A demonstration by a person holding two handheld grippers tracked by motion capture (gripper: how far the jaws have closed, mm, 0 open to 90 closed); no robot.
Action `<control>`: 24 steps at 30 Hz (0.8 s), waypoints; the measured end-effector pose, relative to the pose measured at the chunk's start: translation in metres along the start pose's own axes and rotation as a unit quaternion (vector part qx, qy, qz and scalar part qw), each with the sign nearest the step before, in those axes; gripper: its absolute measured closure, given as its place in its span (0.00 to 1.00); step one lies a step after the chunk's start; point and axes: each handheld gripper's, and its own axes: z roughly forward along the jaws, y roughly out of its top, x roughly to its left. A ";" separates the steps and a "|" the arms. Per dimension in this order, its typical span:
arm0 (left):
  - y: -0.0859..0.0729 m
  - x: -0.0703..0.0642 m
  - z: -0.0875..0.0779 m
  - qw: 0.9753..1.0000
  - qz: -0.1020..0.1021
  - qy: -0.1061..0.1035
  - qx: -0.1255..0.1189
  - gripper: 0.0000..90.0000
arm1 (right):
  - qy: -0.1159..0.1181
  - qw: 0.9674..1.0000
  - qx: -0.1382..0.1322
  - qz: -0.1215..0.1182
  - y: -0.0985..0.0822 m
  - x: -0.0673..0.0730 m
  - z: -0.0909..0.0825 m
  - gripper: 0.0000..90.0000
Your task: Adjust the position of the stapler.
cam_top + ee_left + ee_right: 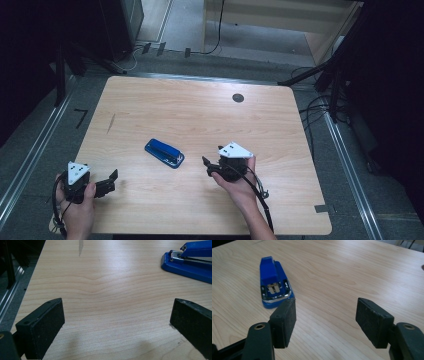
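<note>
Blue stapler (164, 153) lies between grippers, unobstructed.

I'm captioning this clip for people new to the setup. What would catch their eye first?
The blue stapler stands out, lying alone near the middle of the pale wooden table. On either side of it, near the table's front edge, a hand holds black tongs, the left gripper and the right gripper, both open and pointing toward the stapler.

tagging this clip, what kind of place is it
Probably a lab recording station: a bare wooden table on grey floor, floor rails beside it, dark stands and loose cables around, a blue stapler as prop.
</note>
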 end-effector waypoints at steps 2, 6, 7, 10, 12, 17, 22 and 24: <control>0.000 0.000 0.000 1.000 0.000 0.000 0.000 0.00 | 0.003 1.000 0.000 0.000 0.001 0.002 0.002 0.38; 0.000 0.000 0.000 1.000 -0.001 -0.001 -0.001 0.00 | 0.016 1.000 -0.001 -0.005 0.005 0.009 0.012 0.39; 0.000 0.000 0.000 1.000 -0.001 0.000 -0.001 0.00 | 0.022 1.000 -0.003 -0.006 0.006 0.012 0.017 0.41; 0.000 0.000 0.000 1.000 -0.001 -0.001 0.000 0.00 | 0.031 1.000 0.001 -0.005 0.007 0.014 0.022 0.42; 0.000 0.000 0.000 1.000 -0.001 0.000 0.001 0.00 | 0.055 0.998 0.009 -0.004 0.010 0.018 0.030 0.45; 0.000 0.000 0.000 1.000 -0.001 -0.001 0.000 0.00 | 0.075 0.997 0.012 -0.009 0.014 0.028 0.043 0.50; 0.000 0.001 0.000 1.000 -0.001 -0.002 0.000 0.00 | 0.089 0.995 0.029 -0.018 0.019 0.036 0.056 0.52; 0.000 0.001 0.000 1.000 -0.001 -0.002 0.001 0.00 | 0.094 0.995 0.035 -0.020 0.020 0.039 0.060 0.53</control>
